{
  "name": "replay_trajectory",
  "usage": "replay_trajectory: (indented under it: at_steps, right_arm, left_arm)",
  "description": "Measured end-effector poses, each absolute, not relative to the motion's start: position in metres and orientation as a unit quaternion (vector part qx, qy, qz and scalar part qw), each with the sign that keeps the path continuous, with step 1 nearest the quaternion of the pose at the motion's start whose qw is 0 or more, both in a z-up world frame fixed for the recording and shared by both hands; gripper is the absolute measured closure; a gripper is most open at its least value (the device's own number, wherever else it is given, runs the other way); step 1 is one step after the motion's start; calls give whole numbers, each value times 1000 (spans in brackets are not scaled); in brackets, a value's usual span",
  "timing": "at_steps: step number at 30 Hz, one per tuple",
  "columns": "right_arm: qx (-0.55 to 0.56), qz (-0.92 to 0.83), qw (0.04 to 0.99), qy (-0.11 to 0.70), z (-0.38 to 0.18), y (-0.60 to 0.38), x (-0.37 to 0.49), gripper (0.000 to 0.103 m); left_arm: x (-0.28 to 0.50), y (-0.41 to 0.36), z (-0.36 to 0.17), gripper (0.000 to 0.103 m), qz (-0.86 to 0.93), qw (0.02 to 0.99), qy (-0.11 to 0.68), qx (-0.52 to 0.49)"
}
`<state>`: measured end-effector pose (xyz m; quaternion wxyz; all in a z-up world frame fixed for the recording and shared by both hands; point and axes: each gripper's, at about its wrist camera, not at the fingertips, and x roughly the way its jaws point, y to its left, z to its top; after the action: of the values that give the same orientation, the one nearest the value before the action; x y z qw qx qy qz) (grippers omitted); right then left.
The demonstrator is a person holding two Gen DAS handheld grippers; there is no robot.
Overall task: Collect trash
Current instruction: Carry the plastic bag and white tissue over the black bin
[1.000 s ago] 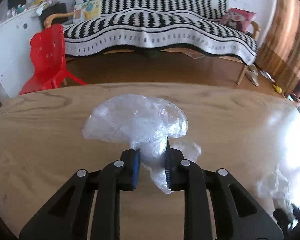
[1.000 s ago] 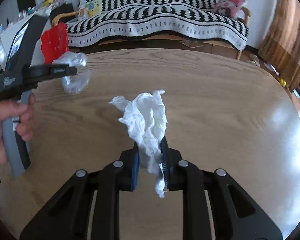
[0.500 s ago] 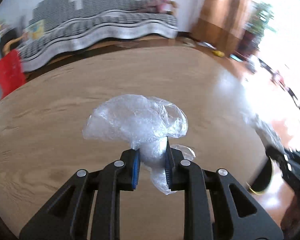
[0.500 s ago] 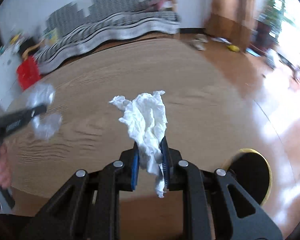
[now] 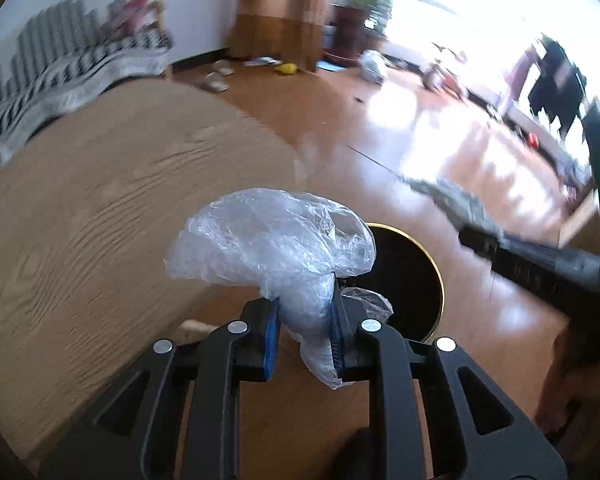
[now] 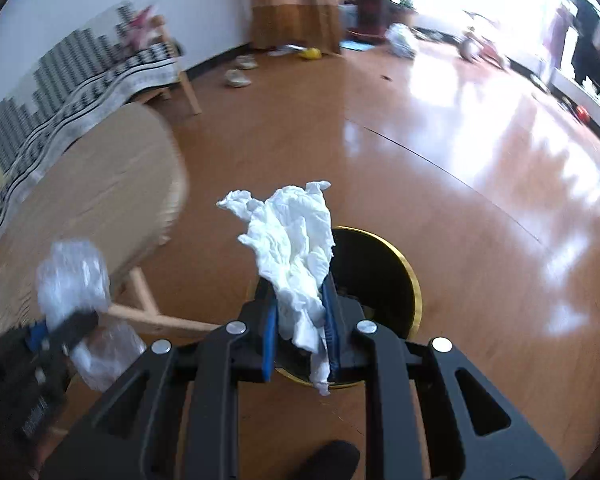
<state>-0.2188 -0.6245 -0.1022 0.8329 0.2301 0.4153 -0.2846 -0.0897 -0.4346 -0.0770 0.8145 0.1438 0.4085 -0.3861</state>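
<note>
My left gripper [image 5: 305,330] is shut on a crumpled clear plastic bag [image 5: 272,240], held in the air past the table's edge. My right gripper [image 6: 300,332] is shut on a crumpled white tissue [image 6: 294,240]. A round black bin with a gold rim stands on the floor below, partly hidden behind the bag in the left wrist view [image 5: 404,280] and behind the tissue in the right wrist view [image 6: 380,276]. The left gripper with its plastic bag [image 6: 74,276] also shows blurred at the lower left of the right wrist view.
The round wooden table [image 5: 100,208] lies to the left, with its legs showing [image 6: 140,300]. A striped sofa [image 6: 80,80] stands by the far wall. Glossy wood floor [image 6: 480,160] spreads to the right, with shoes [image 6: 238,76] and small items at the back.
Both grippers have swung right, off the table and over the floor, still holding the bag and the tissue. The black bin now sits right in front of both.
</note>
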Motion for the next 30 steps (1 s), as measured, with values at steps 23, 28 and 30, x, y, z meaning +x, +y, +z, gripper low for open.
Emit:
replay_trajectory:
  at_steps: [23,28,30]
  right_arm:
    - [286,-283,795,454,-131,-666,-212,83]
    - [292,-283,798,445,-128,-672,-215,32]
    - [288,-289,805,431,-122,-672,-217,28]
  left_arm:
    - [-81,-470,-109,83,-418,790,416,166]
    - [-73,-469,-110,83,-419,788,421,164]
    - [-71,-469,-111,83,-419,786,424,162]
